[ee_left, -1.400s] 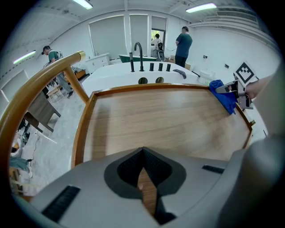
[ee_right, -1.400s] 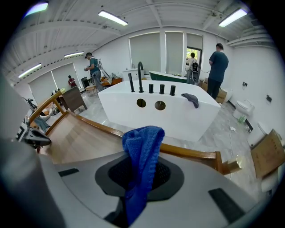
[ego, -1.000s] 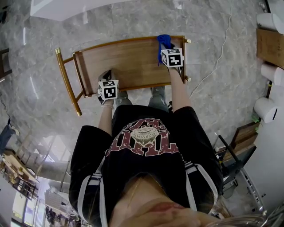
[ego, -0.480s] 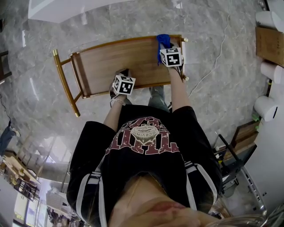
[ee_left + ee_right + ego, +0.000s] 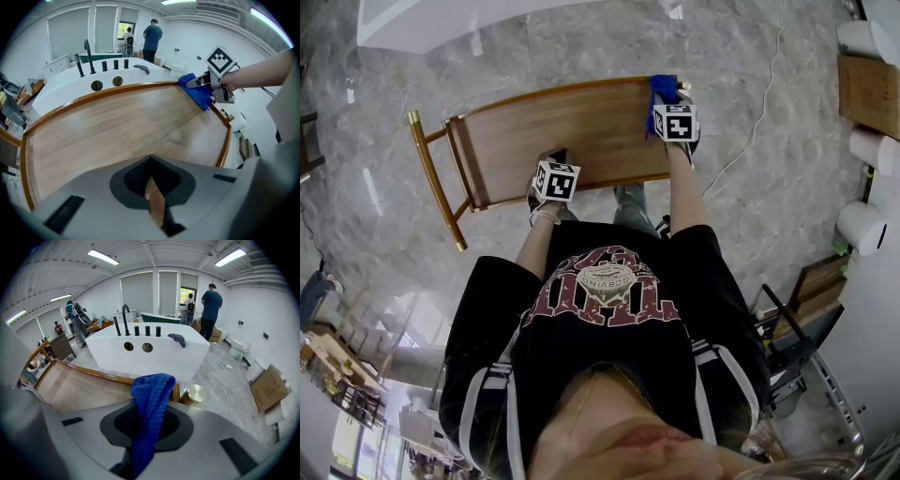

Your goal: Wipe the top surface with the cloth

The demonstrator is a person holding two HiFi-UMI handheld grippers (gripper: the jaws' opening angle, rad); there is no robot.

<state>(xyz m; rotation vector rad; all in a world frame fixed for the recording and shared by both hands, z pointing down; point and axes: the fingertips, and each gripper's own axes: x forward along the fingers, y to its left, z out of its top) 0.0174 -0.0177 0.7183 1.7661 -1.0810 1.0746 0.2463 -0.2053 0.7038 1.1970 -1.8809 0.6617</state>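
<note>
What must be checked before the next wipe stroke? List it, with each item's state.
1. Grip on the blue terry cloth: ok, the right gripper is shut on it.
2. Cloth on the wooden top surface: ok, in the left gripper view it lies on the wood at the far right corner.
3. Stroke path: ok, nothing else lies on the top.
4. Left gripper: ok, shut and empty, over the near edge, well apart from the cloth.
5. Which areas are already wiped: cannot tell, the wood shows no clear marks.
</note>
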